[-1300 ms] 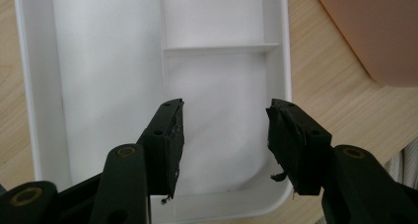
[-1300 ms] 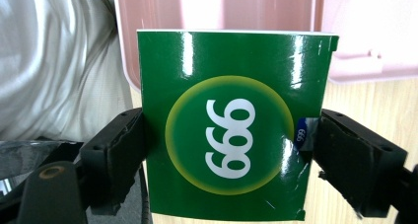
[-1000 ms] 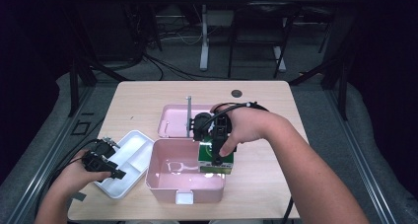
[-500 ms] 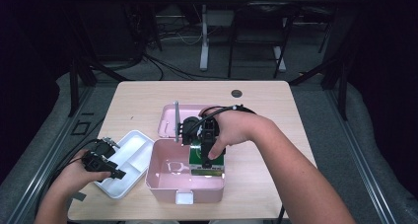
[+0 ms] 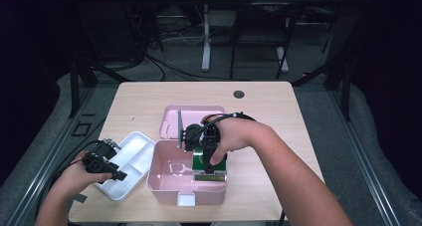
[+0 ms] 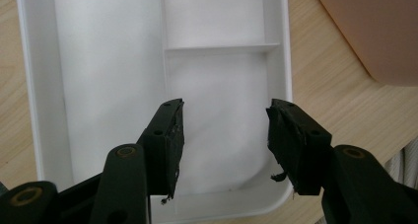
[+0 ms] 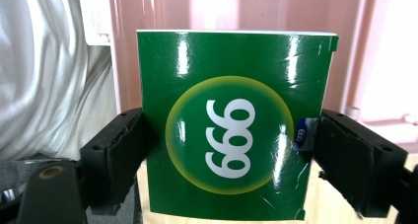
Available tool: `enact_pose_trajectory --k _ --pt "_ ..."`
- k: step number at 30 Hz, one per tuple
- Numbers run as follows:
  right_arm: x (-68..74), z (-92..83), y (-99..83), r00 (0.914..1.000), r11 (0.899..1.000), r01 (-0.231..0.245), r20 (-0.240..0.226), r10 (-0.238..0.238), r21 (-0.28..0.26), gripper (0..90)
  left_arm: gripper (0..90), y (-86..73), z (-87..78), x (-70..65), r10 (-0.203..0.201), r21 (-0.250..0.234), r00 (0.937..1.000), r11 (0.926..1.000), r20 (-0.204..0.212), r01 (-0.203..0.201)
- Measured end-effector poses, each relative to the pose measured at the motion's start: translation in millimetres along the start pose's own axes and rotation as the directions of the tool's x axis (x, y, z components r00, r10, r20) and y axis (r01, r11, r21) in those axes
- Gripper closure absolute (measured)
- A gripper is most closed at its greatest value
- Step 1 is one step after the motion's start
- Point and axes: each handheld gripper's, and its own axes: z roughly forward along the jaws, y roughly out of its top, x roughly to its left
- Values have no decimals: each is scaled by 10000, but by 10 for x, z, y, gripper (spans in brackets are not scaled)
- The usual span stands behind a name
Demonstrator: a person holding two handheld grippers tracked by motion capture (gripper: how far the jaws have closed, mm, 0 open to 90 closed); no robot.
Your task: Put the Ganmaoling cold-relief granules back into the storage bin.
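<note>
At the left of the bench (image 5: 149,94), the left gripper (image 5: 102,162) is held over the near end of a white divided tray (image 5: 130,156); its jaws are seen spread apart with nothing between them, above the tray's larger compartments. Just to the right of the tray, a pink box (image 5: 171,178) stands open, with its lid (image 5: 191,117) lying behind it. At the right side of the box, a green packet (image 7: 231,120), marked with white numerals in a yellow-green circle, is gripped by both side edges in the jaws of the right gripper (image 5: 206,146) and is held at the box's right wall.
</note>
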Motion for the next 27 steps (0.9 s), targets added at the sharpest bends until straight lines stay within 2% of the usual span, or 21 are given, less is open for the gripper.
enact_pose_trajectory --k 1,5,8,11,27 --pt "-3 41 -1 9999 9998 112 72 -113 154 161 481 0 3 -1 -18 -3 10000 10000 0 18" --pt "-18 111 -13 10000 10000 13 -38 -13 -54 161 481 0 3 -5 -22 21 10000 10000 10 22" --pt "-23 170 -19 9999 9999 168 33 -168 33 161 481 1 6 -6 -30 22 10000 10000 9 30" --pt "-35 239 -33 10000 9999 56 -78 -57 -129 161 481 3 11 -3 29 29 10000 10000 27 -29" --pt "-70 463 -39 9998 9999 28 -209 -31 -131 160 481 4 18 -7 -23 29 10000 10000 15 23"
